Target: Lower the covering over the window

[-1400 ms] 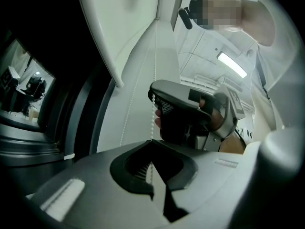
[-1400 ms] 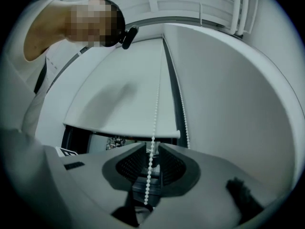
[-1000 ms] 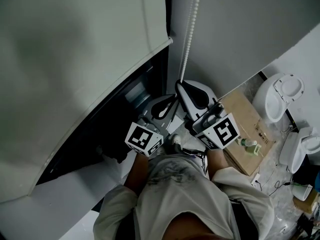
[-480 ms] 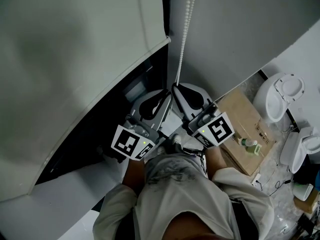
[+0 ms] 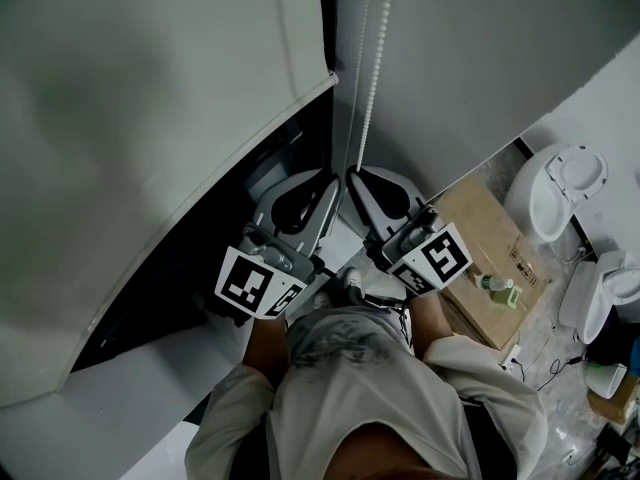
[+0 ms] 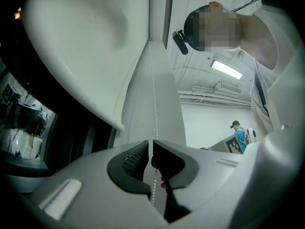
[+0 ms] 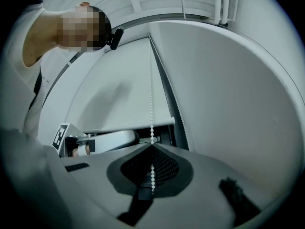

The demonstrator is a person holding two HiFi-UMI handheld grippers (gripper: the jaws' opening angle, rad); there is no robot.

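A white roller blind [image 5: 150,118] covers the upper part of the dark window [image 5: 240,233], and its bottom bar [image 5: 215,203] runs diagonally. A white bead chain [image 5: 368,88] hangs in two strands beside the blind. My right gripper [image 5: 352,176] is shut on one strand, which enters its closed tips [image 7: 152,146]. Just left of it is my left gripper [image 5: 334,180]; its jaws [image 6: 150,144] have just been closing. A narrow gap still shows between the pads, and the bead chain [image 6: 153,94] runs through that gap.
A white wall panel [image 5: 480,58] stands right of the chain. On the floor at the right lie a cardboard box [image 5: 490,258] and white rounded appliances [image 5: 560,193]. Another person [image 6: 237,130] stands far off in the left gripper view.
My left gripper has risen along the chain from lower left until its tips are beside the right gripper's. The right gripper has stayed put. The blind's bottom bar looks unmoved.
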